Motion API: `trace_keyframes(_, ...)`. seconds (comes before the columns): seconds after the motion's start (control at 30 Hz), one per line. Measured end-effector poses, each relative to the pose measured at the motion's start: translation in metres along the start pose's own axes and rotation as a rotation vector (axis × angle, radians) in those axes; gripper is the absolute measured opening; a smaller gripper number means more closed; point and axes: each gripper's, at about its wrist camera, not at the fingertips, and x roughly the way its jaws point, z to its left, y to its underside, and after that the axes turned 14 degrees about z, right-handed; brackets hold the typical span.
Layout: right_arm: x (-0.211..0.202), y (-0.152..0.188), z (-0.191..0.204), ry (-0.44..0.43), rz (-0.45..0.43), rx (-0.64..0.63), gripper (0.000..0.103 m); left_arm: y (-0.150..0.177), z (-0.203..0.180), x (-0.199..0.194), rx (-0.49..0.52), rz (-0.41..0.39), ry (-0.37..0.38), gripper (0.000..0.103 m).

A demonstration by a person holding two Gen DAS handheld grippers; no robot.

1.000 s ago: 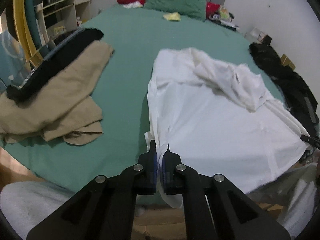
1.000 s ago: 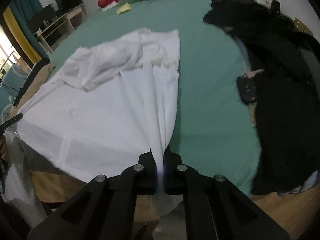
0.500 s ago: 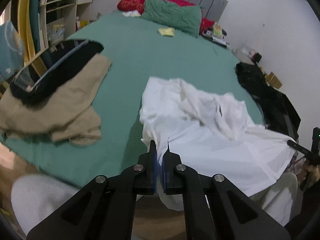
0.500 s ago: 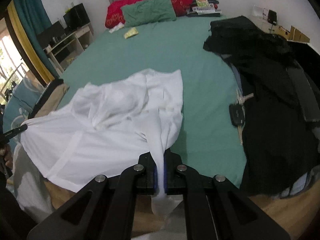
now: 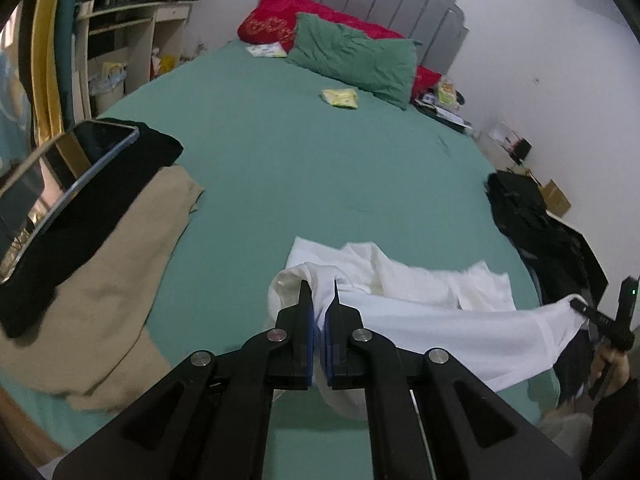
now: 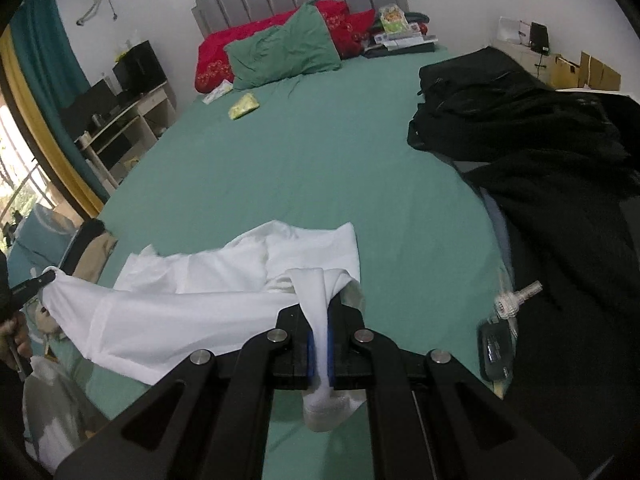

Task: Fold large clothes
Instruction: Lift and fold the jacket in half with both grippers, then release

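Note:
A large white garment (image 5: 436, 320) hangs stretched between my two grippers above the near edge of the green bed (image 5: 320, 168); its far part rests bunched on the sheet. My left gripper (image 5: 319, 294) is shut on one corner of it. My right gripper (image 6: 319, 312) is shut on the other corner, with cloth draped over its fingertips. The garment also shows in the right wrist view (image 6: 192, 312). The right gripper's tip shows at the right edge of the left wrist view (image 5: 600, 320), and the left gripper's tip at the left edge of the right wrist view (image 6: 32, 284).
A tan garment (image 5: 120, 264) with a black one and a phone (image 5: 60, 176) lies at the bed's left. A pile of black clothes (image 6: 560, 168) covers the right side, with a key fob (image 6: 496, 350) beside it. Green and red pillows (image 5: 352, 56) lie at the headboard.
Both grippers have lifted and pulled back with the garment's corners. The white garment has risen off the bed and gathered toward the near edge, and more green sheet shows.

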Motion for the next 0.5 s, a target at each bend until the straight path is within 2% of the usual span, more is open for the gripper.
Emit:
trace_keyframes(0.2, 0.052, -0.040, -0.015, -0.014, 0.039, 0.034, 0.005, -0.034, 0.004, 0.058, -0.010, 0.034, -0.054, 0.005)
trace_keyframes(0.4, 0.103, -0.063, -0.029, -0.016, 0.082, 0.065, 0.005, -0.058, 0.016, 0.117, -0.060, 0.114, -0.074, 0.005)
trace_keyframes(0.5, 0.123, -0.069, -0.035, -0.013, 0.103, 0.083, 0.007, -0.068, 0.023, 0.137, -0.079, 0.136, -0.076, 0.023)
